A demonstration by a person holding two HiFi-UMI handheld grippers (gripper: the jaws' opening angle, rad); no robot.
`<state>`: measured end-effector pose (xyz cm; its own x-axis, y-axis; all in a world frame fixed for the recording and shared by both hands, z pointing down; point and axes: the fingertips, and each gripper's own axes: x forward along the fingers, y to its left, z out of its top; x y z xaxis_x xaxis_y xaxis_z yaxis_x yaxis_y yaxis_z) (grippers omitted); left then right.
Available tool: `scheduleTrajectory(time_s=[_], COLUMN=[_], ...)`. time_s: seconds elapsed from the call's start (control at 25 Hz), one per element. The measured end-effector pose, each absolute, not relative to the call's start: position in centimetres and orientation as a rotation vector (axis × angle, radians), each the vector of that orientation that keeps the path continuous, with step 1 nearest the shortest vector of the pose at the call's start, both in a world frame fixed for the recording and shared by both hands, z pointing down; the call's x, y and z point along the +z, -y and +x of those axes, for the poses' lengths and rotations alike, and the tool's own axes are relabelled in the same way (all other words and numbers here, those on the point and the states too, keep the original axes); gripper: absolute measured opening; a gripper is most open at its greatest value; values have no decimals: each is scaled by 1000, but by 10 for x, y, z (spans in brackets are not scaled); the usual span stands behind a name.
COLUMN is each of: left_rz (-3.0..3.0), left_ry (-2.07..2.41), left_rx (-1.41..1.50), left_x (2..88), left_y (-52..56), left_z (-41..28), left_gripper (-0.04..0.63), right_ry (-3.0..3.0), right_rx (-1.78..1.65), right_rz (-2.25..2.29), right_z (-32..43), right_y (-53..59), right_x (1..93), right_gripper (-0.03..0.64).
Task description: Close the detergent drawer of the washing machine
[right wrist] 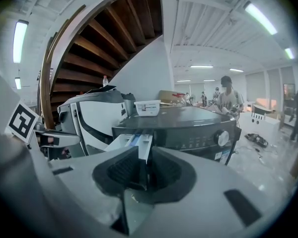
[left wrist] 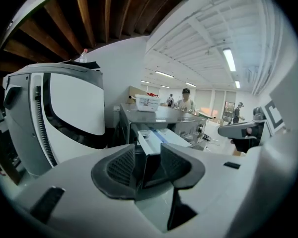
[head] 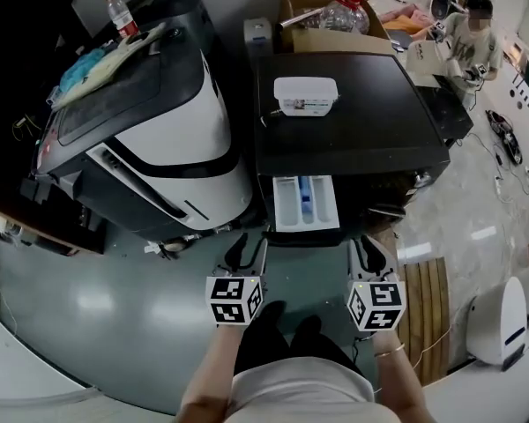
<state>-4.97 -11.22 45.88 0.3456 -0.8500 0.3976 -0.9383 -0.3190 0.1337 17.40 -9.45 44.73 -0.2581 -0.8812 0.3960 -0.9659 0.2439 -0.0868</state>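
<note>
The dark washing machine (head: 353,122) stands ahead of me with its white detergent drawer (head: 305,203) pulled out at the front left; a blue insert shows inside it. My left gripper (head: 245,252) hovers just short of the drawer's left corner, open and empty. My right gripper (head: 370,254) hangs to the drawer's right, its jaws narrowly apart and empty. In the left gripper view the drawer (left wrist: 156,138) shows through the gap of the left gripper (left wrist: 148,165). In the right gripper view the drawer (right wrist: 134,144) pokes up just behind the right gripper (right wrist: 145,170).
A white tub (head: 305,95) sits on the washer's top. A large white and black machine (head: 150,122) stands close on the left, with cloths and a bottle (head: 121,13) on it. Behind are a cardboard box (head: 331,16) and a seated person (head: 472,42). A wooden mat (head: 423,311) lies at the right.
</note>
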Motion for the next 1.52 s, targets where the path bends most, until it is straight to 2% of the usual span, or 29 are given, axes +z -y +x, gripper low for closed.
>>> scheduleTrajectory(time_s=[0.72,1.52], left_rz=[2139,2108], left_ry=[1610,1548], left_rx=[384,428], left_x=[503,545], left_y=[71,98], left_z=[-43,-46], left_gripper=[152,152], right_ry=[2245,2161], right_rx=[525,579], right_rz=[1552,1561], right_z=[164,162], right_y=[78,102], right_x=[494,534], right_gripper=[72,72])
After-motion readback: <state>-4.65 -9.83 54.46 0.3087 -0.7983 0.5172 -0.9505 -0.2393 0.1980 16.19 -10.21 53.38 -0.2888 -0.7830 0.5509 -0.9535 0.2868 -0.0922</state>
